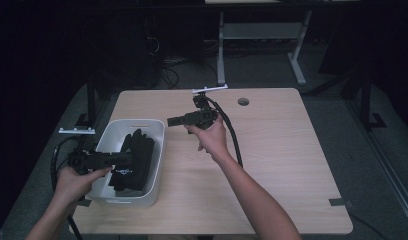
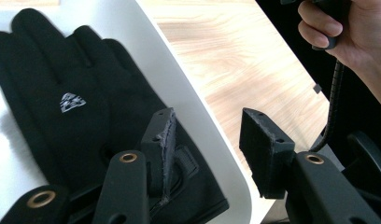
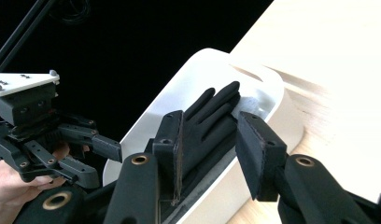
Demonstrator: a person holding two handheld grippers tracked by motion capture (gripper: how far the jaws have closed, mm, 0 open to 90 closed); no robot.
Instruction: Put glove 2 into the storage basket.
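We have a white plastic bin (image 1: 154, 165) at the left of the tabletop (image 1: 272, 165) in the high view, and the black gloves (image 1: 134, 160) lie inside it, fingers pointing toward the far end. In the left gripper view, one glove (image 2: 72, 98) fills the upper left of the frame, flat against the bin's floor, a small pale logo on its back.

Our left tool (image 1: 123, 159) hangs over the near part of the bin, jaws apart and empty; in its own view (image 2: 207, 140) the jaws straddle the bin's rim (image 2: 198, 116), one over the glove's cuff and the other over bare wood outside. Our right tool (image 1: 173, 120) is held above the tabletop just beyond the bin's far right corner, pointing toward the bin; its jaws are also apart and hold nothing, as its own view (image 3: 209, 144) shows, with the glove's fingers (image 3: 212, 112) visible between them farther off.

We judge the risk to lie in that straddle. If the left tool comes down as it stands, a jaw would land on the rim, or closing would pinch the wall instead of cloth, tipping or dragging the light bin. A shallow bite on the cuff could also slip off limp fabric, or lift both gloves at once where they overlap. The two tools are near each other over the bin, so reaching in together could make them collide.
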